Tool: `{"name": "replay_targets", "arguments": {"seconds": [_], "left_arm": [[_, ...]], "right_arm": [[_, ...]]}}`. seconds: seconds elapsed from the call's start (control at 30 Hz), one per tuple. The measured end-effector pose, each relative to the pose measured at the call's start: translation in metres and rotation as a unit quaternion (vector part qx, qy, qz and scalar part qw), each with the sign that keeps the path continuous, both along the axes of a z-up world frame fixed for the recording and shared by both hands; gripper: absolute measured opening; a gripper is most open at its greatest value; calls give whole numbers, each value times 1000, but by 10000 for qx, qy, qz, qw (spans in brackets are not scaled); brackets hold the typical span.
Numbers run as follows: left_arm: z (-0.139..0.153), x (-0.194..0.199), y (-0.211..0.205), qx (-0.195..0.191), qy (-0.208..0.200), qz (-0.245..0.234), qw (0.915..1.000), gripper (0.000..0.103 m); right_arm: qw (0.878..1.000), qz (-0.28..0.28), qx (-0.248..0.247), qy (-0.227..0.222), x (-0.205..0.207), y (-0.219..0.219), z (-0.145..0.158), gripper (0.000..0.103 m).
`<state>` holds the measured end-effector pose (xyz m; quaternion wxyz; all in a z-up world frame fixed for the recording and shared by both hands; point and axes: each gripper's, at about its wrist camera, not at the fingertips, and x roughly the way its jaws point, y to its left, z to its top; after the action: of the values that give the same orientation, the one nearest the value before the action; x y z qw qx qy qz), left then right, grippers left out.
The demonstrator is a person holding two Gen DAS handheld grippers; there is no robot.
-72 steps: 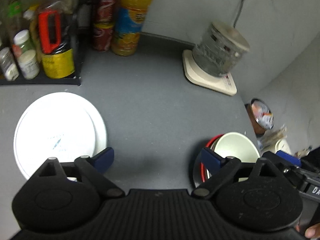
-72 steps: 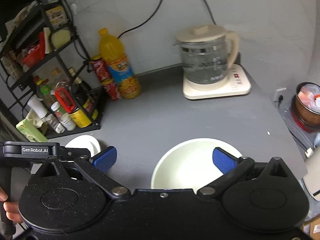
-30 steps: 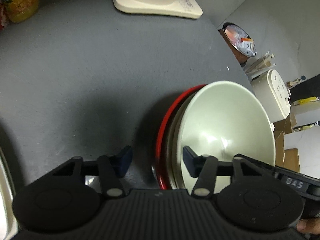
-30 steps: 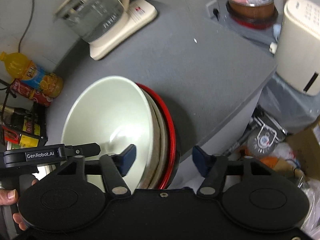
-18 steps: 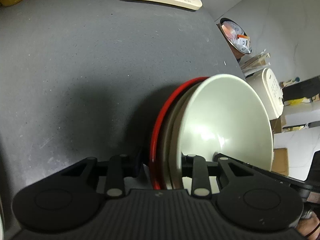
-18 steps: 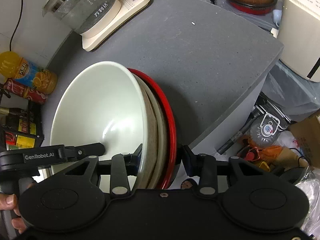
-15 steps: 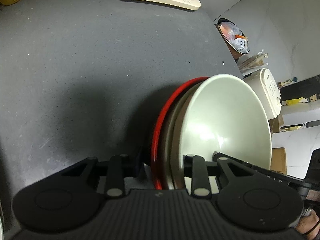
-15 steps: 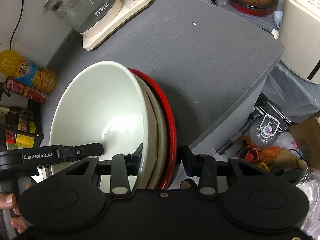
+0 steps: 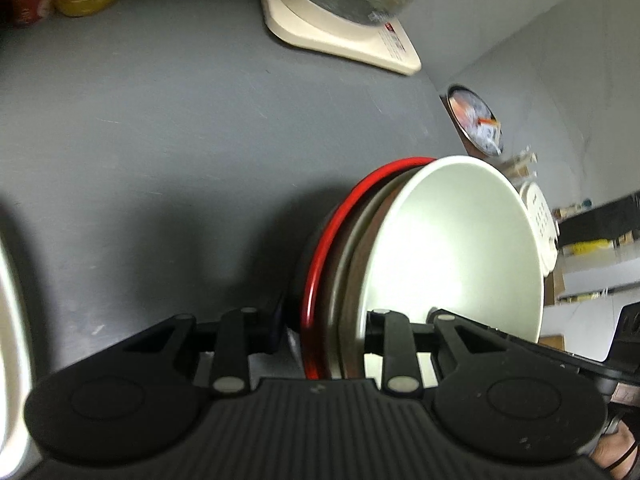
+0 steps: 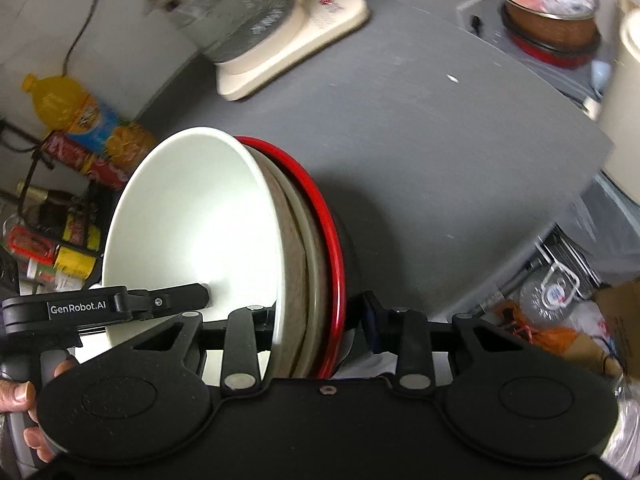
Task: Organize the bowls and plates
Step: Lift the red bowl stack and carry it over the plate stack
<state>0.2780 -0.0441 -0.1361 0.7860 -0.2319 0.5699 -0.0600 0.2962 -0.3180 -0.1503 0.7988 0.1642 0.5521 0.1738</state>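
A stack of nested bowls is held between both grippers: a white bowl on top, a beige bowl under it, and a red-rimmed bowl at the bottom. My left gripper is shut on the stack's near edge. My right gripper is shut on the opposite edge; the white bowl and the red rim show there. The stack looks raised off the grey counter. A white plate's rim shows at the far left.
An electric kettle on a cream base stands at the back, with a juice bottle and cans near a rack of jars. The counter's edge drops to clutter on the floor. A lined bin stands beyond.
Both grippers stay shut on the bowl stack. The views have shifted and blurred, with more counter showing behind the stack, so the stack is moving with both grippers.
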Motion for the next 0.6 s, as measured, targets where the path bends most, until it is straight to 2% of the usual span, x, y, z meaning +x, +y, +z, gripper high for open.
{"name": "replay_targets", "arguments": {"seconds": [0.27, 0.6], "left_arm": [[21, -26, 35, 97, -182, 660, 9976, 29], [36, -60, 74, 257, -287, 1425, 9890, 29]], "right_arm": [[9974, 679, 83, -220, 4, 38, 10, 34], [9888, 1439, 199, -343, 4, 89, 19, 34]]}}
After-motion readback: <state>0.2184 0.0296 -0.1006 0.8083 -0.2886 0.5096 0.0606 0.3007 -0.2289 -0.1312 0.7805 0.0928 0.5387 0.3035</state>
